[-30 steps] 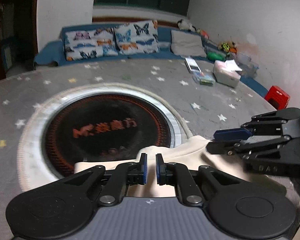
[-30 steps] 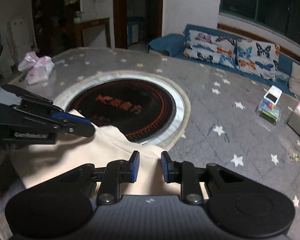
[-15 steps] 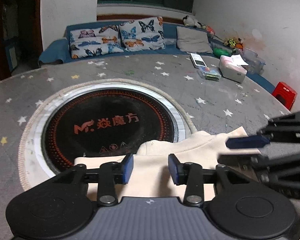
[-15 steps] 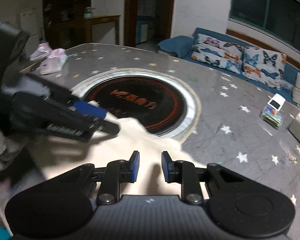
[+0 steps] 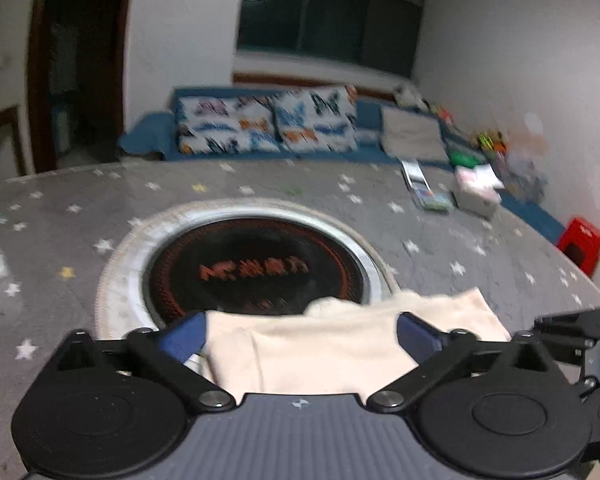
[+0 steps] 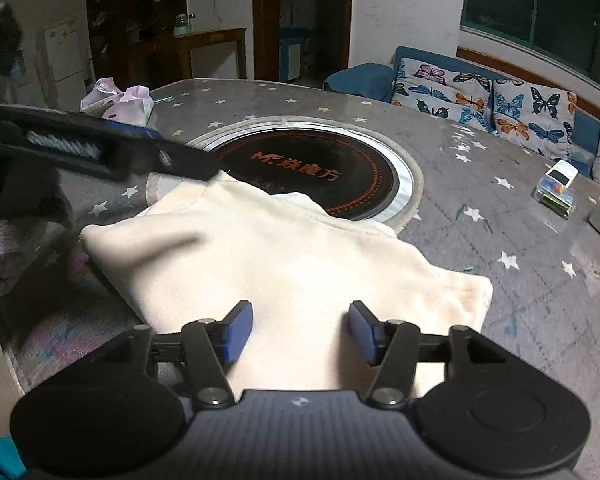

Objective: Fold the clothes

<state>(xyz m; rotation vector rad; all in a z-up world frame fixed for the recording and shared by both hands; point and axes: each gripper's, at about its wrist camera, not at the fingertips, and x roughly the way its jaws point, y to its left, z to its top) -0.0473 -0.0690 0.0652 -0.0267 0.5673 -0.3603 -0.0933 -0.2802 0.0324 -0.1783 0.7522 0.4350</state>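
A cream garment (image 6: 268, 256) lies folded on the grey star-patterned table, its far edge over the rim of the round black hob (image 6: 312, 168). It also shows in the left wrist view (image 5: 340, 344). My left gripper (image 5: 300, 336) is open wide, just above the garment's near edge, holding nothing. My right gripper (image 6: 300, 330) is open over the garment's near side, empty. The left gripper (image 6: 100, 148) shows blurred at the left of the right wrist view. The right gripper (image 5: 580, 344) shows at the right edge of the left wrist view.
Pink-and-white bags (image 6: 118, 102) sit at the table's far left. A small box (image 6: 558, 188) and a tissue pack (image 5: 478, 190) lie on the right. A blue sofa with butterfly cushions (image 5: 268, 128) stands behind. A red stool (image 5: 580, 240) is beyond the right edge.
Both grippers have opened wide and let go of the garment. They have lifted and drawn back, and the garment now lies flat on the table.
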